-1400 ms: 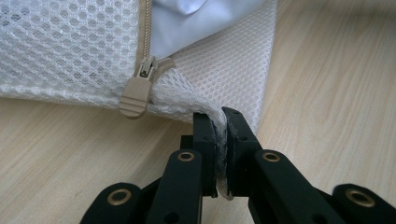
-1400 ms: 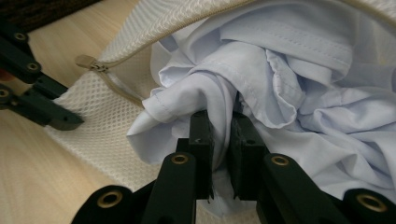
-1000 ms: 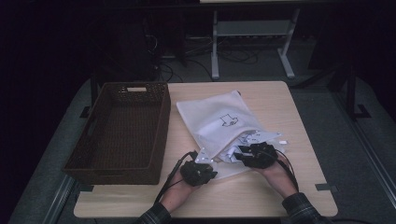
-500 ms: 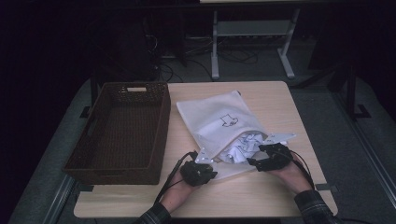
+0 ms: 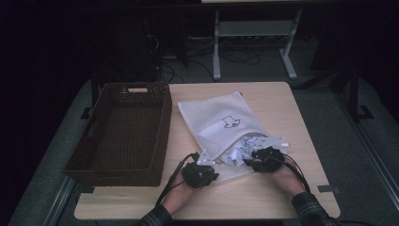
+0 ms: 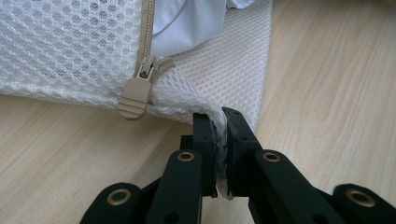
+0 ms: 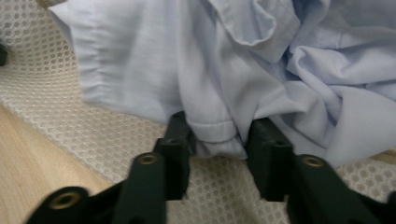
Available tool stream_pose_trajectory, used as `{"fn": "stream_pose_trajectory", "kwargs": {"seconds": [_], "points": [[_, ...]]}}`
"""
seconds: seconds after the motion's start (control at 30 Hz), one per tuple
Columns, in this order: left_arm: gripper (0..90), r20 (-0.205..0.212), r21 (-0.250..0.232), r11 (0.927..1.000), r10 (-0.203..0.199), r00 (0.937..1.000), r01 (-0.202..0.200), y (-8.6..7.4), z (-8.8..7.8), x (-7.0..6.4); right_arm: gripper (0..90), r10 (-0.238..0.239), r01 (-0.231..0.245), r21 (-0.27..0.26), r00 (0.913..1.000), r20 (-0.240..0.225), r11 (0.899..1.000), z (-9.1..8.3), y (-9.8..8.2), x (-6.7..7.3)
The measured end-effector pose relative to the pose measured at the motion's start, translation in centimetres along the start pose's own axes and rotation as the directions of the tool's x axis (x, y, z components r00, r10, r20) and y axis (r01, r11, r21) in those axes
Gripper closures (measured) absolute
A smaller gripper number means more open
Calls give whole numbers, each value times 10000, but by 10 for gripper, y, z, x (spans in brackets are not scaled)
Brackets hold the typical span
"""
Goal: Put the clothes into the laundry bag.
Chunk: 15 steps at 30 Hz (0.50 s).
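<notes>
Here, the scene runs from the biggest thing to the smallest.
Table: a pale wooden table bears everything; grey floor and a metal frame lie beyond it in a dark room.
Basket: a brown woven basket stands on the table's left part, well apart from both grippers.
Mesh bag: a white mesh bag lies flat beside the basket, with its open end toward the person.
Shirt: a pale blue shirt spills, crumpled, out of the bag's open end, just in front of the right gripper.
Left gripper: the left gripper is clamped narrow on the corner edge of the mesh, just beside the zipper pull.
Right gripper: the right gripper has just been closing; a folded hem of the shirt sits between its jaws, and their inner faces touch the cloth at both sides.
Hard to make out: in the high view the shirt is a small pale lump and both grippers are dark shapes; how much of the shirt remains inside the bag cannot be told.
Cut off: the person's forearms leave the high view at the bottom edge.
</notes>
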<state>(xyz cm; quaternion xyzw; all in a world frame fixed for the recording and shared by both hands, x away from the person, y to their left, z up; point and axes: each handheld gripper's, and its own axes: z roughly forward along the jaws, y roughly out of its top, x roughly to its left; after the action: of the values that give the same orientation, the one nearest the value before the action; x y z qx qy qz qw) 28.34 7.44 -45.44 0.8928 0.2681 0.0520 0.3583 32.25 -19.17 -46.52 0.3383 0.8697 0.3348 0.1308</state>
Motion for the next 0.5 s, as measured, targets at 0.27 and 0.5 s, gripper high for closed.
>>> {"fn": "stream_pose_trajectory", "kwargs": {"seconds": [0.27, 0.5], "points": [[846, 12, 15, 10000, 49, 10000, -49, 1, -1, 0, 802, 459, -464, -258, 9988, -184, 9986, -1, 7, 2], [846, 25, -31, 9999, 111, 9999, -111, 1, -1, -1, 807, 532, -540, -401, 9984, -206, 9977, 0, 18, 10]]}}
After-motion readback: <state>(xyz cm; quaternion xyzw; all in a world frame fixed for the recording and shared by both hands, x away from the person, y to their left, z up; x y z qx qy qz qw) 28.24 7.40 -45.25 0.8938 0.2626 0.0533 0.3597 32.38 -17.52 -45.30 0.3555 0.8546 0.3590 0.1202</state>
